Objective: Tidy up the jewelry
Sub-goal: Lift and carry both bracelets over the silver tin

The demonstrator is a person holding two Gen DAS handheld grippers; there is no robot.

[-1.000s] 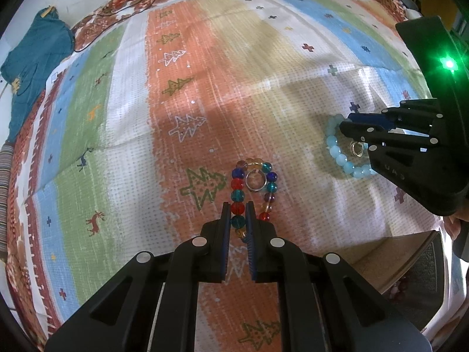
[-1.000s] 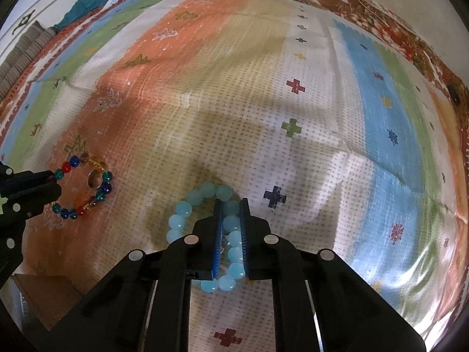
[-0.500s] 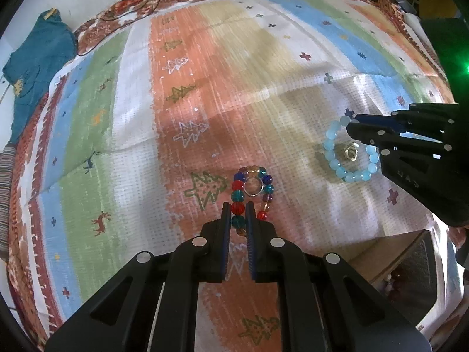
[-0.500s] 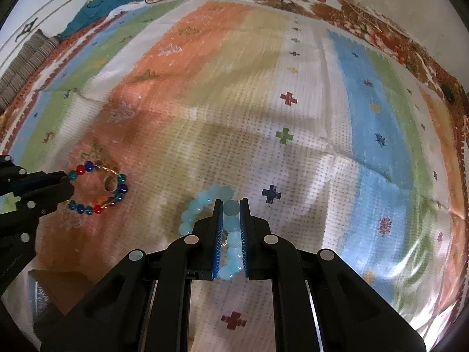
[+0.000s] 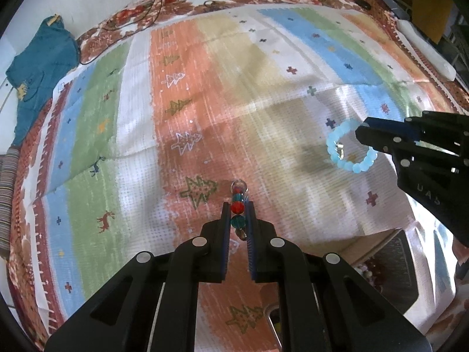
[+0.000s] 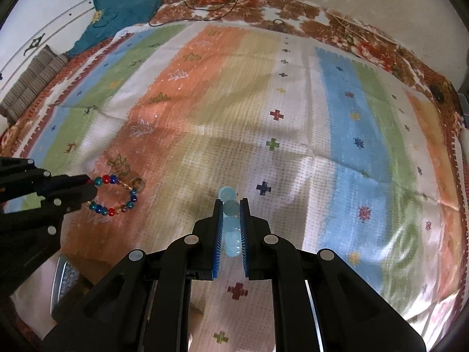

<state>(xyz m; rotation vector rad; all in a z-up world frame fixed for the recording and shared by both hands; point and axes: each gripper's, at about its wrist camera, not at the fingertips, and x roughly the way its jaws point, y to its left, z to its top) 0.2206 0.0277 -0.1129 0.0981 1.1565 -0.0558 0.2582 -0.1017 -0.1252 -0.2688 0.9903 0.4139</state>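
My left gripper (image 5: 238,205) is shut on a multicoloured bead bracelet (image 5: 237,204) and holds it up off the striped cloth; a metal ring hangs at its far end. In the right wrist view this bracelet (image 6: 117,196) hangs from the left gripper (image 6: 92,189). My right gripper (image 6: 230,205) is shut on a pale blue bead bracelet (image 6: 231,224), also lifted. In the left wrist view the blue bracelet (image 5: 350,149) hangs as a loop from the right gripper (image 5: 362,130), with a small metal ring on it.
A striped cloth (image 5: 263,94) with tree and cross motifs covers the bed. An open jewelry box (image 5: 390,267) with dark beads inside sits at the near edge, lower right in the left wrist view. A teal garment (image 5: 38,67) lies far left.
Both bracelets have been lifted off the cloth. Both grippers have risen and the bracelets now hang from the jaws instead of lying flat.
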